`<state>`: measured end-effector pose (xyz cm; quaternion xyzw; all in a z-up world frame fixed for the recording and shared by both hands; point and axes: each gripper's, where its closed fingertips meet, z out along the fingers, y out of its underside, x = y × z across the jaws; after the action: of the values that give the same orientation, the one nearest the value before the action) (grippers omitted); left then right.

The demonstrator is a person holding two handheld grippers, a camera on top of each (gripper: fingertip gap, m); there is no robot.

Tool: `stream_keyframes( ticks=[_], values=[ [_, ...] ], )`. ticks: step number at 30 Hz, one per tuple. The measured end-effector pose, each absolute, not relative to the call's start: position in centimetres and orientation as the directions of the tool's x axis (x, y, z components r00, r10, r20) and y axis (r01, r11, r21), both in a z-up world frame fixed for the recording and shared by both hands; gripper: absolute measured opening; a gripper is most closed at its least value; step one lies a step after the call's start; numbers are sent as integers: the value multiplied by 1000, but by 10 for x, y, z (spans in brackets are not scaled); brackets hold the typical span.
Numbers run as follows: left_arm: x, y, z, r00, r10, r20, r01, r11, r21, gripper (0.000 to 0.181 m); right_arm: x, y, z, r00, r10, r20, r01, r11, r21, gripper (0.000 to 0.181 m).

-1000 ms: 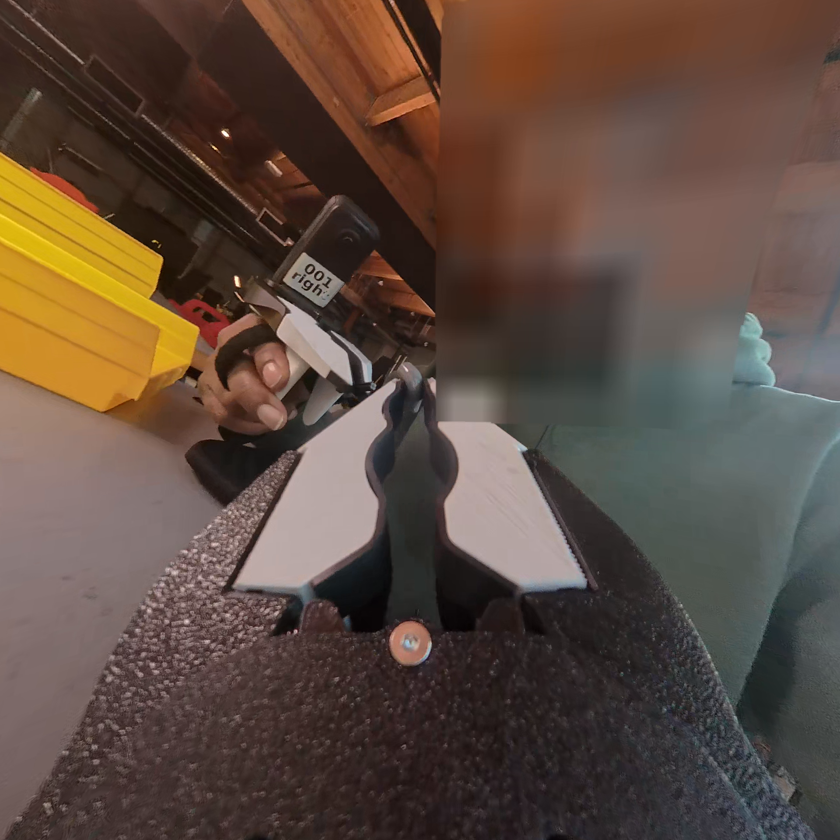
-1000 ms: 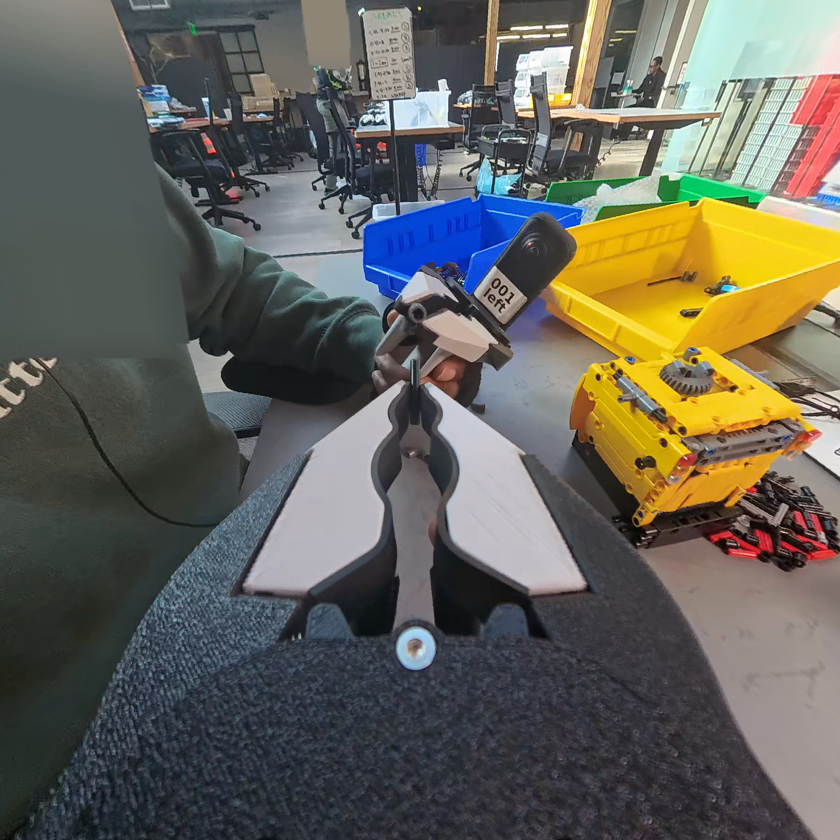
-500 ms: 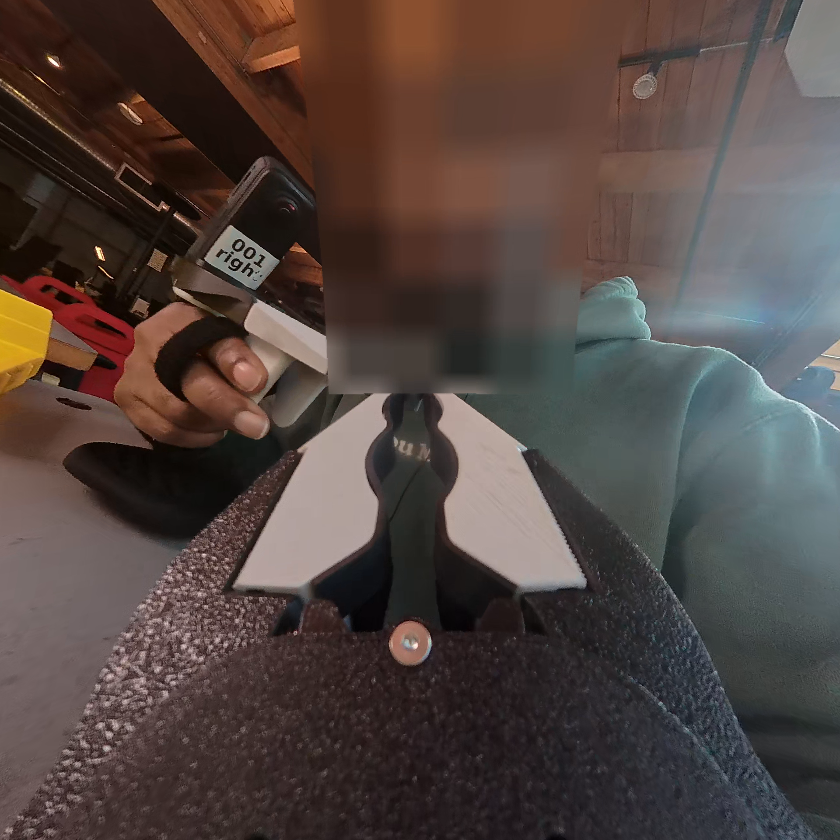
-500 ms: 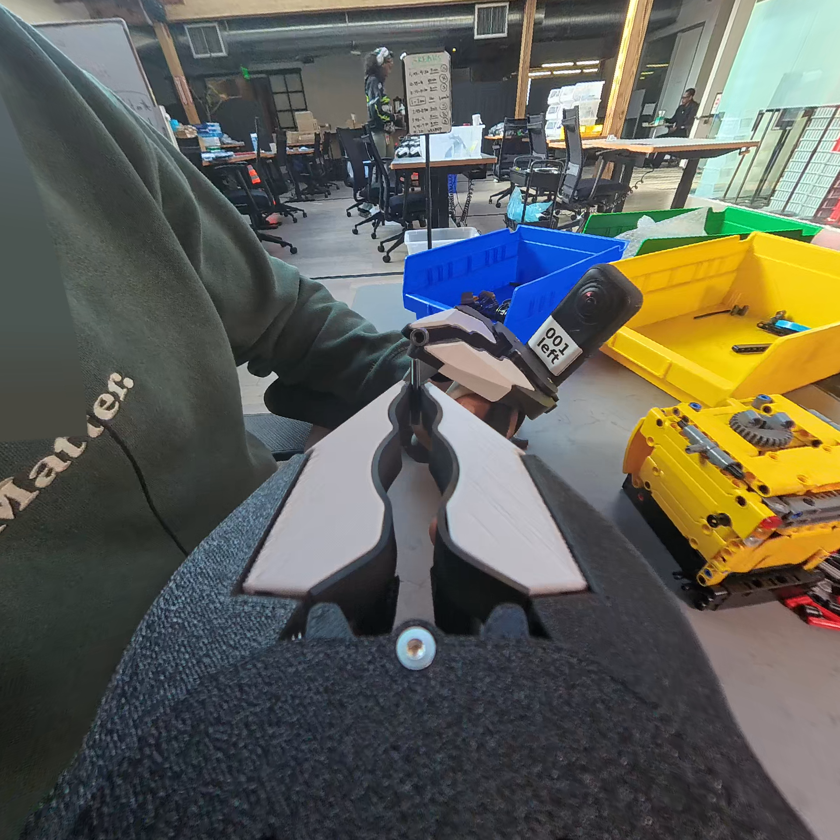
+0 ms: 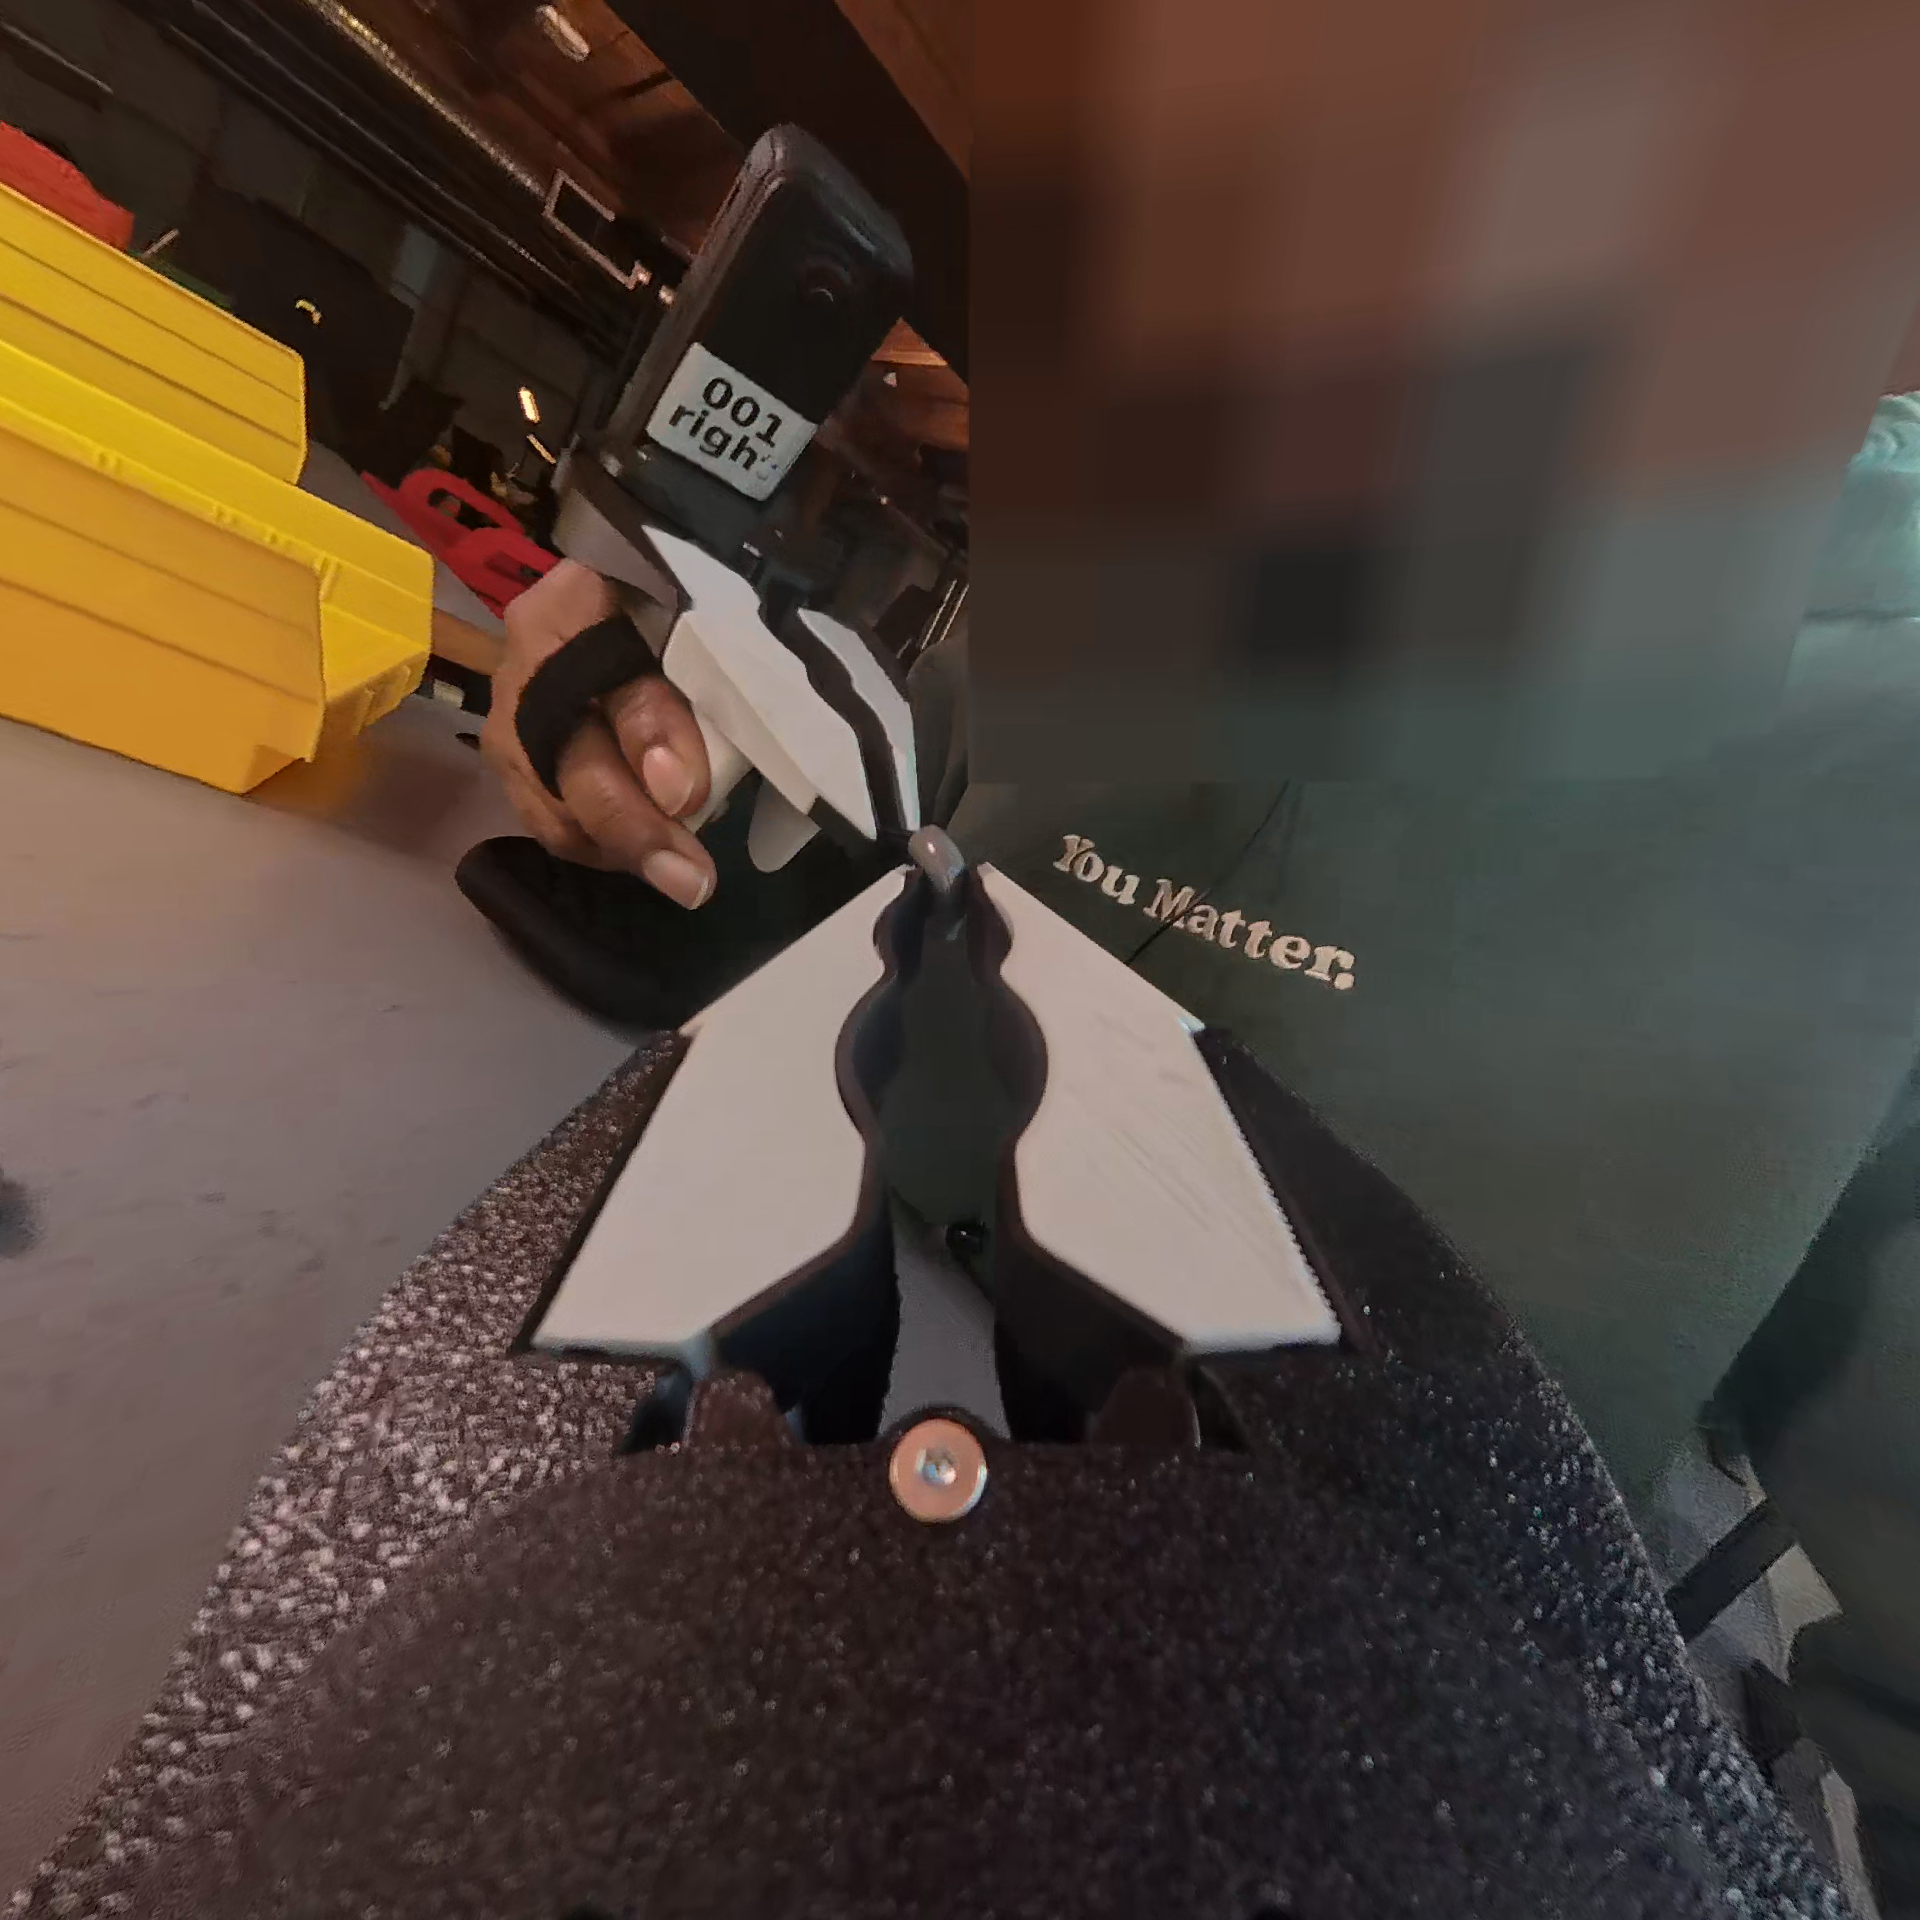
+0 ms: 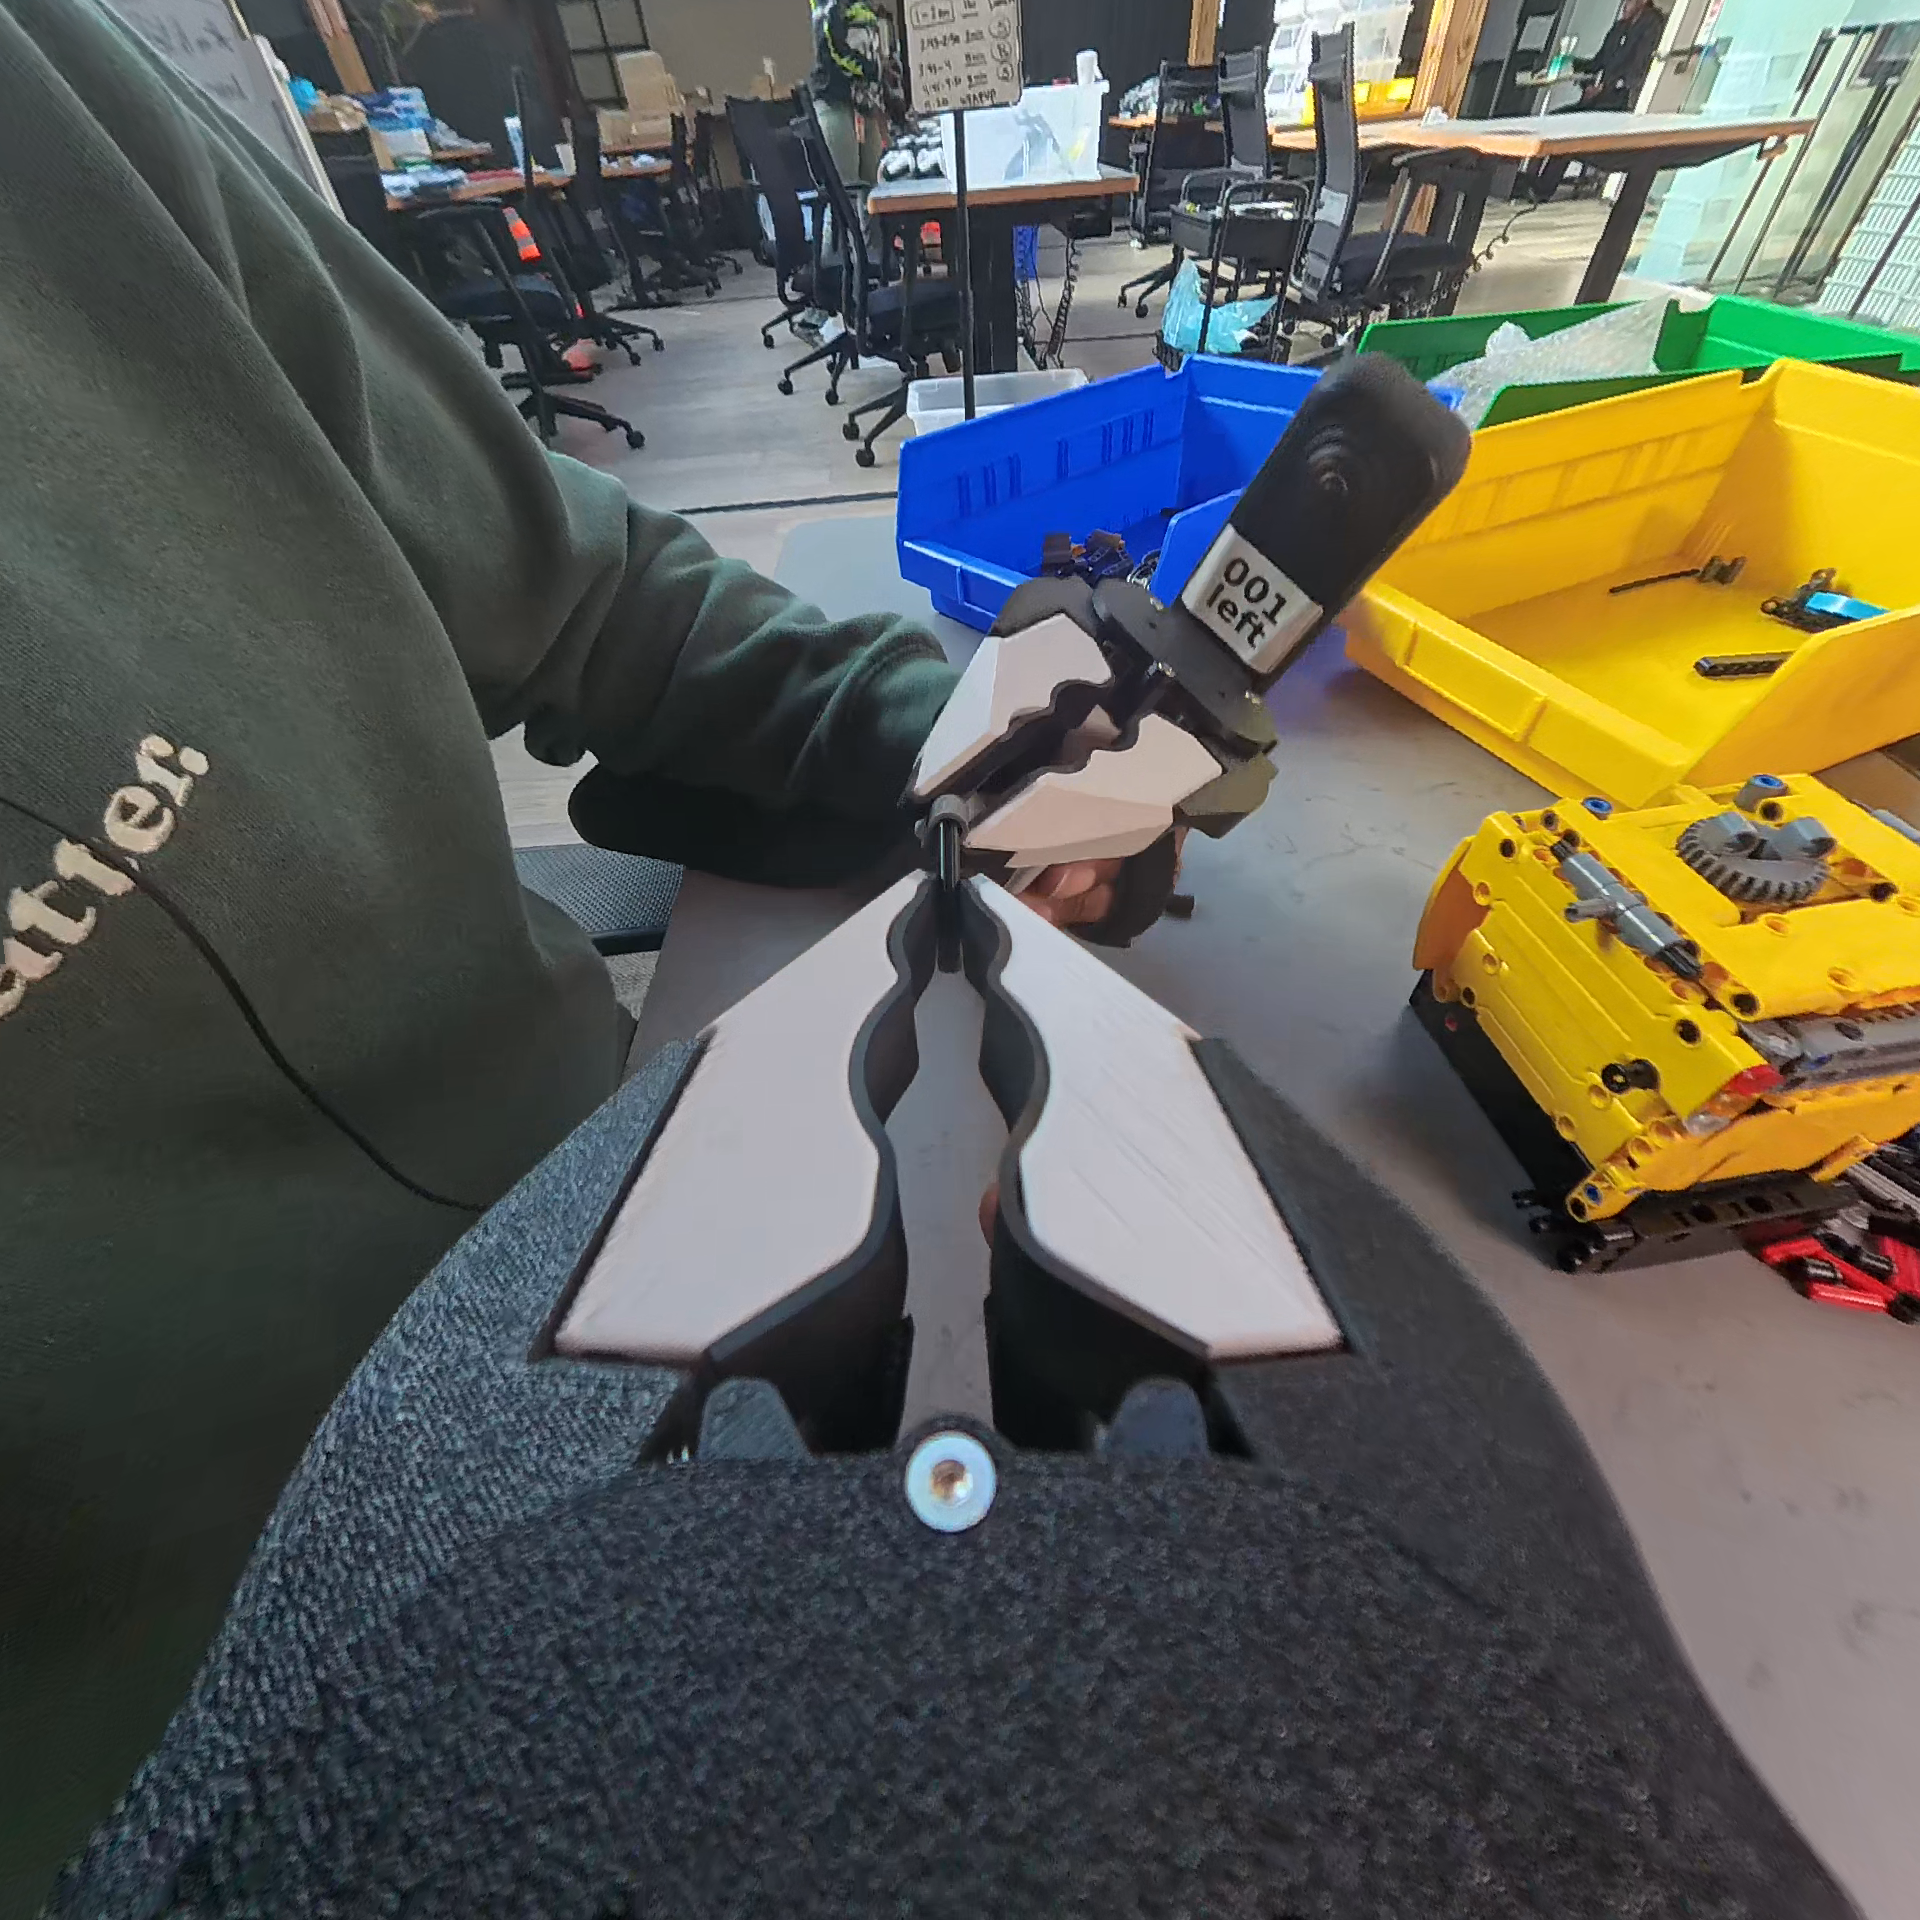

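Pin (image 6: 947, 883) betw. both tools, mostly hidden

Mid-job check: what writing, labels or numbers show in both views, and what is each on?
I won't quote any writing; these are the things that bear it.
Camera sticker, left wrist view: printed, legible.
Camera sticker, right wrist view: printed, legible.
Green sweatshirt: pale lettering on the chest, legible.
Sign on a stand: handwriting, too small to read.

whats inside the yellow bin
The yellow bin holds a few small dark parts and one blue piece. Its near wall hides the front floor.
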<state>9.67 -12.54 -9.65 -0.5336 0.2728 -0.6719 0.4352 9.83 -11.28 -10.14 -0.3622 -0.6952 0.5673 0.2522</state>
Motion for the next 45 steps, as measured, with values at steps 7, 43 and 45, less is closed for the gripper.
stream_keyframes(
  ticks=[7, 43, 45],
  values=[
    [96, -116, -135, 220, -868, 446, 25, -452, -891, 7, 97, -103, -138, -592, 800, 97, 282, 318, -905, 2],
    [100, -107, -175, 191, -581, 791, 98, -791, -604, 5, 89, -103, -179, -597, 694, 402, 130, 578, -805, 0],
    [100, -105, -176, 206, -574, 792, 102, -793, -601, 5, 88, -101, -180, -592, 697, 405, 140, 584, -800, 0]
  ],
)
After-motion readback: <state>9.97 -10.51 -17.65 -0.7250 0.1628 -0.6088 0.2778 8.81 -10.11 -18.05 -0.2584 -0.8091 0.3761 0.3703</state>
